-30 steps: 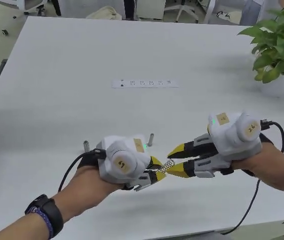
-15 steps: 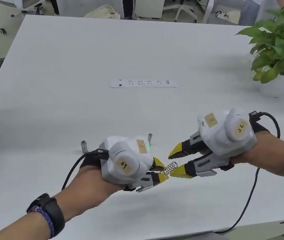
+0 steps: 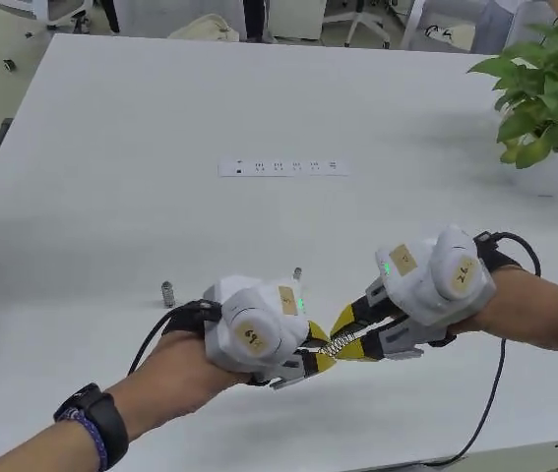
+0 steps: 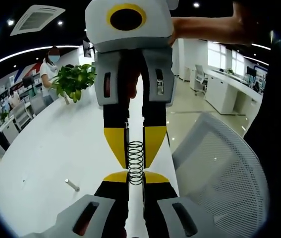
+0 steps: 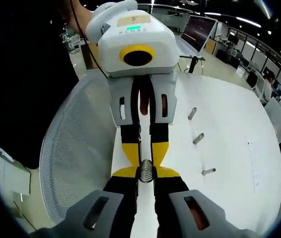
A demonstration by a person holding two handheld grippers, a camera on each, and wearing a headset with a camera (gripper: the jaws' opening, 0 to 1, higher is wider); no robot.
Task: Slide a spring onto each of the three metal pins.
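A small steel spring (image 3: pixel 338 344) hangs just above the white table, held between both grippers. My left gripper (image 3: pixel 315 357) is shut on one end; in the left gripper view that end of the spring (image 4: pixel 136 166) sits between its yellow tips. My right gripper (image 3: pixel 349 334) faces it tip to tip, its yellow jaws closed against the other end, and the spring (image 5: pixel 146 171) appears end-on there. Two upright metal pins (image 3: pixel 168 293) (image 3: pixel 298 274) stand just beyond the left gripper; the left one looks ribbed. The right gripper view shows three pins (image 5: pixel 198 138) in a row.
A white power strip (image 3: pixel 281 168) lies mid-table, well beyond the pins. A potted green plant (image 3: pixel 549 84) stands at the far right. A black cable (image 3: pixel 495 393) trails from the right gripper toward the near table edge. A mesh chair (image 4: pixel 219 163) sits beside the table.
The right gripper has moved left and down onto the spring, and its jaws have narrowed from wide open to closed on it. The left gripper still holds the spring.
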